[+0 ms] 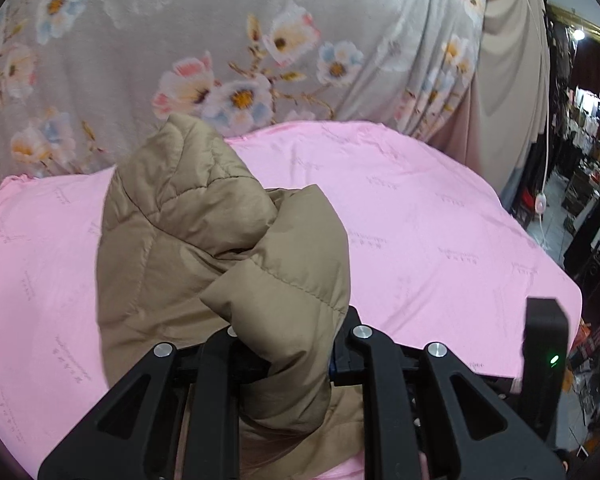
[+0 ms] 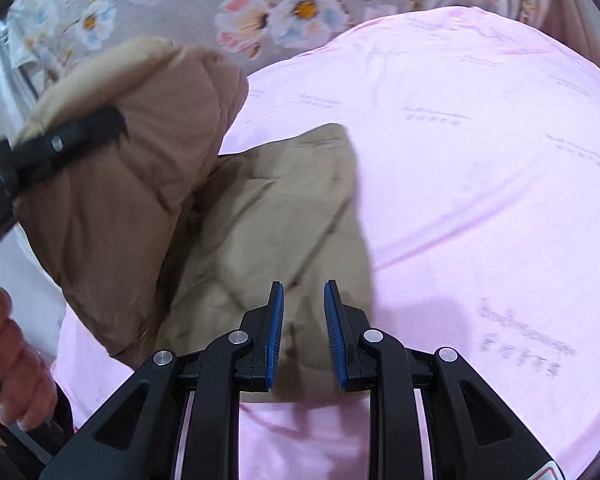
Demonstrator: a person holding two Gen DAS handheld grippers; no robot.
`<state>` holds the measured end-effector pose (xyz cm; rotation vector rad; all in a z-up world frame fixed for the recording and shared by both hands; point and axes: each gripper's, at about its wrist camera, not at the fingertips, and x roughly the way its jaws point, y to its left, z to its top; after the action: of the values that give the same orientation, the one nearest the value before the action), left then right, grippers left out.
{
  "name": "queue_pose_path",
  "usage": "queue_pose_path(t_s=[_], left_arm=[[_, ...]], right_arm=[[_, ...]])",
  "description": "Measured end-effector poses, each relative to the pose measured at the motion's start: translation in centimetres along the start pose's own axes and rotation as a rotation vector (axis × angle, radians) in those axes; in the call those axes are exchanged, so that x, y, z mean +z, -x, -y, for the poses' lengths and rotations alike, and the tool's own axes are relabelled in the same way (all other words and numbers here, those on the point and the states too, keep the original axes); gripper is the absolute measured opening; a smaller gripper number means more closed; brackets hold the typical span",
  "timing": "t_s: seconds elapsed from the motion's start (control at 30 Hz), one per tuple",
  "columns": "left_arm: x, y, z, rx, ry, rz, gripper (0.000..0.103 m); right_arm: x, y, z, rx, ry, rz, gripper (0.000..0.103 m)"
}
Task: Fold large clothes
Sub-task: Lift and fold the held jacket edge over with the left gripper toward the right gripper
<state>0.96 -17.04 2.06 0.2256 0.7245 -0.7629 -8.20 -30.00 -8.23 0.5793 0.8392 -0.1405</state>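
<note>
A tan quilted jacket (image 1: 204, 240) is lifted in a bunch over the pink sheet (image 1: 440, 232). My left gripper (image 1: 288, 344) is shut on a thick fold of it, and the fabric hides the fingertips. In the right wrist view that gripper's black finger (image 2: 72, 136) crosses the raised part of the jacket (image 2: 140, 168), with a hand (image 2: 8, 356) below it. The lower part of the jacket lies flat on the sheet. My right gripper (image 2: 303, 286) hovers over this flat part, its blue pads (image 2: 275, 332) a narrow gap apart with nothing pinched.
The pink sheet (image 2: 480, 160) covers the whole work surface. A grey floral curtain (image 1: 220, 40) hangs right behind it. To the right, past the sheet's edge, are shop racks of clothes (image 1: 592, 152). A black block with a green light (image 1: 546, 344) stands at the sheet's right edge.
</note>
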Motion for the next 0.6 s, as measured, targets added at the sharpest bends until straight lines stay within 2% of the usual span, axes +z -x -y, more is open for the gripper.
queue_pose_path(t_s=[0.2,0.6], left_arm=[[-2.5,-4.0,2.4,-0.024,-0.015,-0.108,0.017],[-6.0,-7.5,3.9,-0.016,-0.021,-0.194,0.018]], right_arm=[[-0.4,-0.1,3.3,-0.023,-0.052,0.010,0.022],[-0.4,-0.7,6.2,-0.048,-0.073,0.011,0.023]])
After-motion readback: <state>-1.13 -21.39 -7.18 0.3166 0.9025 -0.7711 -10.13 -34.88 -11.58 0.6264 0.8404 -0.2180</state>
